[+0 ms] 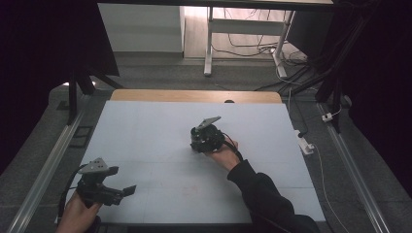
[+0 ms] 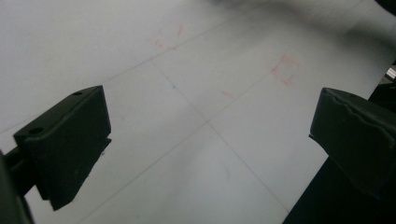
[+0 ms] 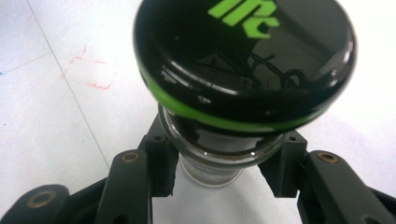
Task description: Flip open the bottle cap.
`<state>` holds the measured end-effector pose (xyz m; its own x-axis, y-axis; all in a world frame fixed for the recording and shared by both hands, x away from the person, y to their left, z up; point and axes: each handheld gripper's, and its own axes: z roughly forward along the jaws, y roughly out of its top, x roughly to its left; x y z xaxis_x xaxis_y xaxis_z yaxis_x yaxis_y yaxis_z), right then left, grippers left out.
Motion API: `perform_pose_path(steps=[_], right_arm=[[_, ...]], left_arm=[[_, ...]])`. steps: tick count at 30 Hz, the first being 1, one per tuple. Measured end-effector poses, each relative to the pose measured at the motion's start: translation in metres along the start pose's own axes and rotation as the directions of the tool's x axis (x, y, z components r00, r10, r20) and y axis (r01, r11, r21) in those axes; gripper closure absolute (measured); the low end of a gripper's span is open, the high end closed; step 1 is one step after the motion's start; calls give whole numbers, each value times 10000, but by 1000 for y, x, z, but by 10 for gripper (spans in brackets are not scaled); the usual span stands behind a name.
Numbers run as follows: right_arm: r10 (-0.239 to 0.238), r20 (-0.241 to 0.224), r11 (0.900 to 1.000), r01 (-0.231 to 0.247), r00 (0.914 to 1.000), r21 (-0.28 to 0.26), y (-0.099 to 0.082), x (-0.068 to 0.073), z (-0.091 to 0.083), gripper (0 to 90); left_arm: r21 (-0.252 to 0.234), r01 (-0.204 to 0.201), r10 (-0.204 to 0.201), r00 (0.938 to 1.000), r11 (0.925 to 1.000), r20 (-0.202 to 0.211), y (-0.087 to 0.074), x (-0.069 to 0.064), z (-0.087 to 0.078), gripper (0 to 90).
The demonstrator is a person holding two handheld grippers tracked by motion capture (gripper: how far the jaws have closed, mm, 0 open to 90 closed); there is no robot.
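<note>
A glass jar (image 3: 243,60) with a glossy black lid, a green ring and a green logo stands on the white table sheet (image 1: 145,126). My right gripper (image 3: 219,170) is shut on the jar's glass body just under the lid, one pad on each side. In the high view the right gripper (image 1: 200,141) sits mid-table, and its body hides the jar. My left gripper (image 1: 121,182) hovers near the front left corner. In the left gripper view its jaws (image 2: 210,135) stand wide apart over the bare sheet with nothing between them.
Faint red pen marks (image 2: 285,70) and thin pencil lines cross the sheet. A white power strip (image 1: 304,143) lies off the table's right edge. Metal rails (image 1: 53,155) run along both sides. Cables and a desk frame stand on the floor beyond the far edge.
</note>
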<state>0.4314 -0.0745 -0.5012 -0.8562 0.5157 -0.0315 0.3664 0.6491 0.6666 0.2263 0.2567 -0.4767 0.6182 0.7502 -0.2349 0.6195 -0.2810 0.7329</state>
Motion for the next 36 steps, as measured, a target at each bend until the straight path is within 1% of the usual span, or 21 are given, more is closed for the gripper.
perform_pose_path(steps=[2,3,7,12,15,19,23,29,36], right_arm=[[-5,-8,10000,5,10000,1,0,0,0,522],[-5,-9,10000,5,10000,3,0,0,0,522],[-13,-5,10000,13,10000,4,0,0,0,522],[-25,-6,10000,25,10000,3,0,0,0,522],[-30,-3,10000,30,10000,9,0,0,0,522],[-56,-14,10000,56,10000,6,0,0,0,522],[-43,-20,10000,43,10000,35,0,0,0,523],[-66,-23,10000,66,10000,56,1,0,0,522],[-78,-26,9999,78,10000,68,1,0,0,522]], left_arm=[[-51,-105,105,9999,9999,18,7,-1,5,0],[-51,-105,105,9999,9999,18,7,-1,5,0],[-8,-290,290,9996,9996,26,17,-1,12,0],[167,-635,637,9979,9978,-145,29,-1,22,0],[285,-691,696,9975,9972,-152,37,0,28,0],[313,-663,663,9978,9973,12,45,3,35,0],[365,-850,852,9964,9957,-39,54,5,42,0],[367,-1118,1120,9937,9931,-25,67,7,55,0],[265,-1162,1159,9932,9929,140,82,12,68,0]])
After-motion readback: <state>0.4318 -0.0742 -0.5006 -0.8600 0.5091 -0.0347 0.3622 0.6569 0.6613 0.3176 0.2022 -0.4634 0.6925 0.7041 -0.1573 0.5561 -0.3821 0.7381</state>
